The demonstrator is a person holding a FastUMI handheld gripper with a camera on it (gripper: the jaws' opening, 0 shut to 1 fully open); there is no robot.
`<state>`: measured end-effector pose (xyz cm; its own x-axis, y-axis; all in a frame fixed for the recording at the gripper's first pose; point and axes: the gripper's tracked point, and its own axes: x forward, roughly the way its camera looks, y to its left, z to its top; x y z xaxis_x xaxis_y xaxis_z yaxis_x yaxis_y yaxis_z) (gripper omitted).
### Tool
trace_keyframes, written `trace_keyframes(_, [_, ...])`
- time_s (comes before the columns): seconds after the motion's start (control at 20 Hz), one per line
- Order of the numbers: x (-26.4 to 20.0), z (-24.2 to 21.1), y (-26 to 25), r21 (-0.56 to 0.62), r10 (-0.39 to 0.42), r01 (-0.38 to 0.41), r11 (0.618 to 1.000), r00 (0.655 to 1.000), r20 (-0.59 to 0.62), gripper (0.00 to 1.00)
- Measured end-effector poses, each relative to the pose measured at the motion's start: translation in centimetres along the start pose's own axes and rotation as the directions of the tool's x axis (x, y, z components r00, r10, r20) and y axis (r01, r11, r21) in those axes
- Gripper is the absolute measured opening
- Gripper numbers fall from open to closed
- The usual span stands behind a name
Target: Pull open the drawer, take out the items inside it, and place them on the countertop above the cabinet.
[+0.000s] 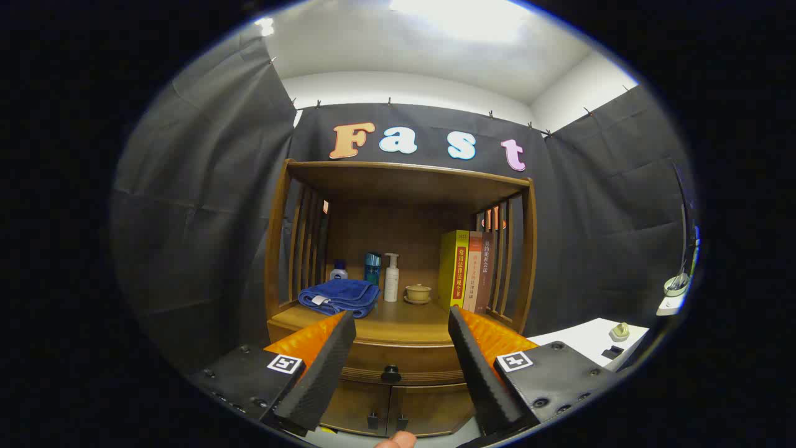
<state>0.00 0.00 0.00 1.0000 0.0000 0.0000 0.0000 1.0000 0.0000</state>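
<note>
A wooden cabinet stands ahead of me. Its drawer (398, 358) is closed, with a round dark knob (390, 374) in the middle of its front. My gripper (402, 323) is open, and the knob sits between and a little beyond its two fingers; nothing is held. Above the drawer lies the countertop (404, 314), under an open wooden shelf frame. What is inside the drawer is hidden.
On the countertop lie a folded blue towel (339, 296), a small jar (339, 270), a teal bottle (372, 267), a white pump bottle (391, 277), a lidded cup (418, 292) and upright books (466, 270). Two cabinet doors (392, 407) sit below the drawer. A white table (597, 342) stands right.
</note>
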Motion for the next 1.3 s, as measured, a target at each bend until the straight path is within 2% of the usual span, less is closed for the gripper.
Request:
trace_keyframes(0.8, [-0.9,1.5,1.3,-0.016,0.033,-0.032,0.999,0.999,0.027,0.98])
trace_keyframes(1.3, [0.0,0.5,0.9,0.007,0.041,-0.041,0.999,0.999,0.017,0.98])
